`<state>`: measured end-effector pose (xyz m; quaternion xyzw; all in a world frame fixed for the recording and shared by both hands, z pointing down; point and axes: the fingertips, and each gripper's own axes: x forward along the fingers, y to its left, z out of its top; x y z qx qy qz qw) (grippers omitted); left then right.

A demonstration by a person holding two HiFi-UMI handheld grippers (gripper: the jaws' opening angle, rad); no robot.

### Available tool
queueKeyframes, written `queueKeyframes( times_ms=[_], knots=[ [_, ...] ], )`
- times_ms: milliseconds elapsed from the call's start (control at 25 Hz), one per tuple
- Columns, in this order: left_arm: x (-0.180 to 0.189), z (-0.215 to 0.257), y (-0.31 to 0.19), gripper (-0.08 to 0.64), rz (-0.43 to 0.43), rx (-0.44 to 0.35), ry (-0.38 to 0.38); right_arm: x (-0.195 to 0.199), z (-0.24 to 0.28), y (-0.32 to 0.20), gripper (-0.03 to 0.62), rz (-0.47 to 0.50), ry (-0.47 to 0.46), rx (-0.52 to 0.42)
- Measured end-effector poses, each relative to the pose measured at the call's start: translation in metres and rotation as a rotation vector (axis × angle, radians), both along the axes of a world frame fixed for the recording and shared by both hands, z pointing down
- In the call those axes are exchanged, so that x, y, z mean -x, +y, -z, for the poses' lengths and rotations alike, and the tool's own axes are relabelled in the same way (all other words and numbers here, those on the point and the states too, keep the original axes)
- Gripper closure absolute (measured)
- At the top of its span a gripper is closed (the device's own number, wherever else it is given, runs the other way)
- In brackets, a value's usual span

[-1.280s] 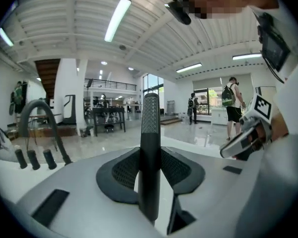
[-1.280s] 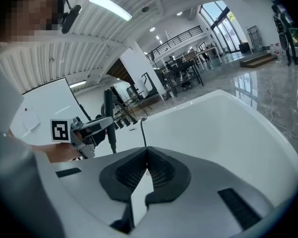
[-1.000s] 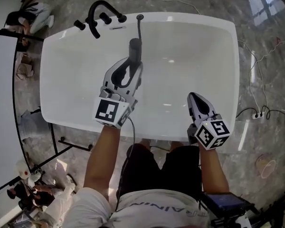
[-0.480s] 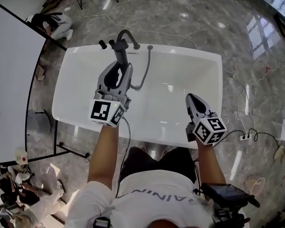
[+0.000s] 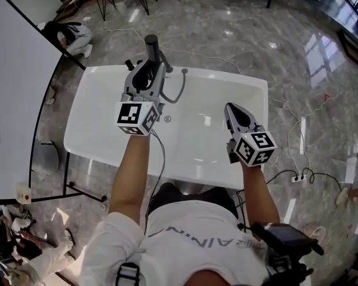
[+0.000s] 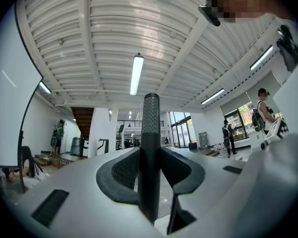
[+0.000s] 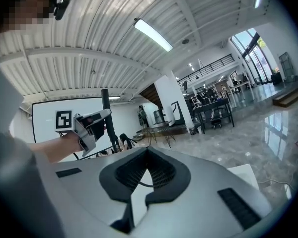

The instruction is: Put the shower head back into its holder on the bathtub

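Note:
My left gripper [image 5: 145,76] is shut on the dark, stick-shaped shower head [image 5: 151,44], which stands upright between its jaws [image 6: 150,128]. The head's grey hose [image 5: 178,92] curves down to the back rim of the white bathtub [image 5: 101,151]. The black tap fittings [image 5: 129,64] on that rim are mostly hidden behind the gripper, and I cannot make out the holder. My right gripper [image 5: 231,109] hovers high over the tub's right half, shut with nothing in it [image 7: 147,151]. From the right gripper view, the left gripper [image 7: 92,125] holds the shower head [image 7: 106,110] at left.
A large white board [image 5: 15,94] stands left of the tub. Cables and a power strip [image 5: 297,178] lie on the marble floor at right. A person [image 5: 68,34] crouches on the floor beyond the tub's far left corner. Chair legs stand at the back.
Both grippers have risen high above the tub, which now looks smaller. The shower head went up with the left gripper and now shows over the back rim near the taps.

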<state>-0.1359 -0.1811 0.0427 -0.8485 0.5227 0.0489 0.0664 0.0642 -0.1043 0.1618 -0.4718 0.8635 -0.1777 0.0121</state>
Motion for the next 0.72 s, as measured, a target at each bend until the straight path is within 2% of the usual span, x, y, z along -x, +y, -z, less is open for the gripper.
queueKeyframes(
  times_ms=[280,480,720],
  knots=[
    [0.007,0.042,-0.057,0.422,-0.047,-0.058,0.031,0.010,0.007,-0.026,0.584,-0.053,0.015,0.016],
    [0.021,0.060,-0.095,0.422,-0.067,-0.088,0.060,0.030,0.015,-0.057,0.584,-0.073,0.037,-0.004],
    [0.035,0.054,-0.143,0.422,-0.056,-0.092,0.056,0.050,0.016,-0.114,0.584,-0.073,0.099,-0.058]
  ],
)
